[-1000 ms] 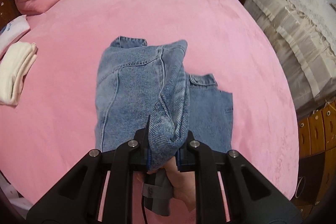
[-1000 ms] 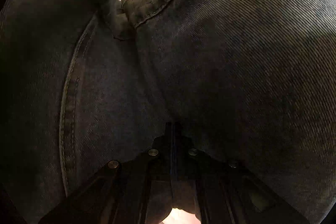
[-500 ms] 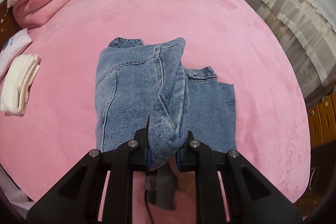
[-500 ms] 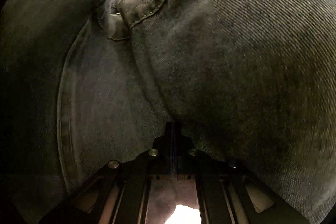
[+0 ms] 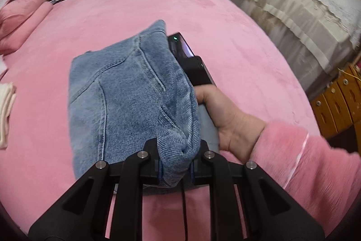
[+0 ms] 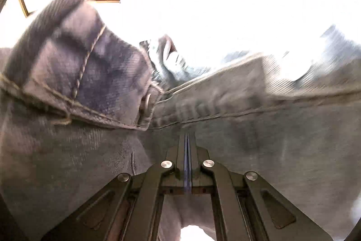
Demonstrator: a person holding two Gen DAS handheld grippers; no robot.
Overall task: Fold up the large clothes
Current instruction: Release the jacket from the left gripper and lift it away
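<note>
Jeans (image 5: pixel 126 92) fold pinched by left gripper (image 5: pixel 176 167), bed (image 5: pixel 237 42) apparently open beyond.

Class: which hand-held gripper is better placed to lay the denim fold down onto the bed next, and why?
Left. The left hand-held gripper is clamped on the denim fold above the bed; the right hand-held gripper is shut, holding nothing.

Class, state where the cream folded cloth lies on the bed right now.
In the left wrist view, the cream folded cloth lies at the pink bed's far left edge, left of the denim garment.
</note>
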